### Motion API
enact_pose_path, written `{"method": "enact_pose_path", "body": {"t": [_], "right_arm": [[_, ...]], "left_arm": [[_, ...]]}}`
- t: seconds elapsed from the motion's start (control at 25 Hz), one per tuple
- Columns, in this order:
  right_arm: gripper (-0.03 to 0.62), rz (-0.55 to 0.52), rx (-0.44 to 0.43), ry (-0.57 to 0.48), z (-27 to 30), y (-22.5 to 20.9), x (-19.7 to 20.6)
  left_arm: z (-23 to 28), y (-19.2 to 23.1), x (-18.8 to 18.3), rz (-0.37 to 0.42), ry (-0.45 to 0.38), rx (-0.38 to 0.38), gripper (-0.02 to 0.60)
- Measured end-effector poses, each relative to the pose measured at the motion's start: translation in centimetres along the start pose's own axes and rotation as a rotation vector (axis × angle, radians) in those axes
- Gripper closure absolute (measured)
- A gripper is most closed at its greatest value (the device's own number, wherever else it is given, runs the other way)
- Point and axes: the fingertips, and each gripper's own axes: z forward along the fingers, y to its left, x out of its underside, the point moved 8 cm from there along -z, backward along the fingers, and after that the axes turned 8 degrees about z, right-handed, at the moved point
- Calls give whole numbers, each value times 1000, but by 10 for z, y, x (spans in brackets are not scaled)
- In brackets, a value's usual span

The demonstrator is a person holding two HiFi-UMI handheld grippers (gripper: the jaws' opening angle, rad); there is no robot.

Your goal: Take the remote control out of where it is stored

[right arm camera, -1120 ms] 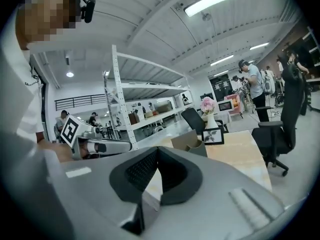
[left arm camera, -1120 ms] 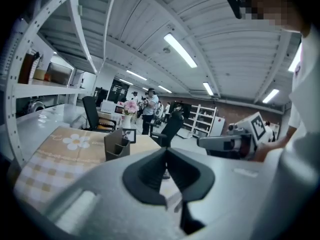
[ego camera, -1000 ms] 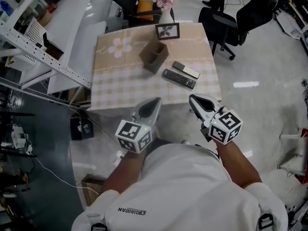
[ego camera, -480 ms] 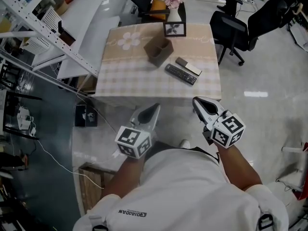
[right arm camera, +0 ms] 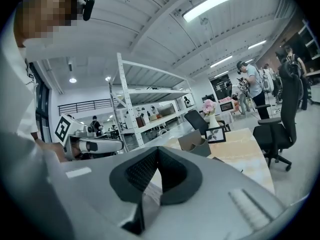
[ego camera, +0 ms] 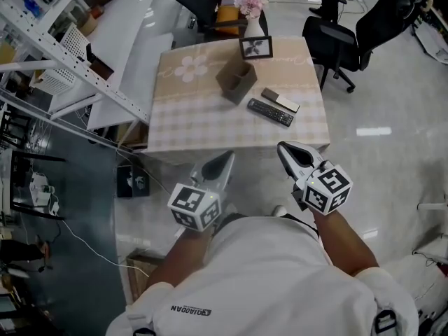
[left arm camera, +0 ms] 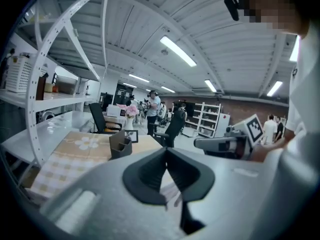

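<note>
Remote control (ego camera: 271, 112) on table (ego camera: 183, 114) beside brown holder (ego camera: 236, 80); flowers (ego camera: 250, 4) in vase (ego camera: 254, 28)

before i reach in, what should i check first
1. Left gripper empty: ok, jaws together with nothing between them.
2. Right gripper empty: ok, jaws together with nothing between them.
3. Jaws open for a grasp: not ok, both are shut.
4. Grippers at the table: not ok, both are held short of its near edge.
5. Remote inside the holder: cannot tell. A black remote and a pale remote lie beside it.
</note>
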Motion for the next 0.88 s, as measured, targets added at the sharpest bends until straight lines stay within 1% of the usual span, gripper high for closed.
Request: {"method": "enact_pose_path", "body": {"t": [0.44, 0.88], "right_arm": [[589, -34, 65, 28, 35, 24, 7], [589, -44, 93, 39, 45, 31, 9]], "left_arm": [[-12, 43, 12, -13, 1, 48, 577], [-18, 56, 16, -9, 7, 72, 577]]}}
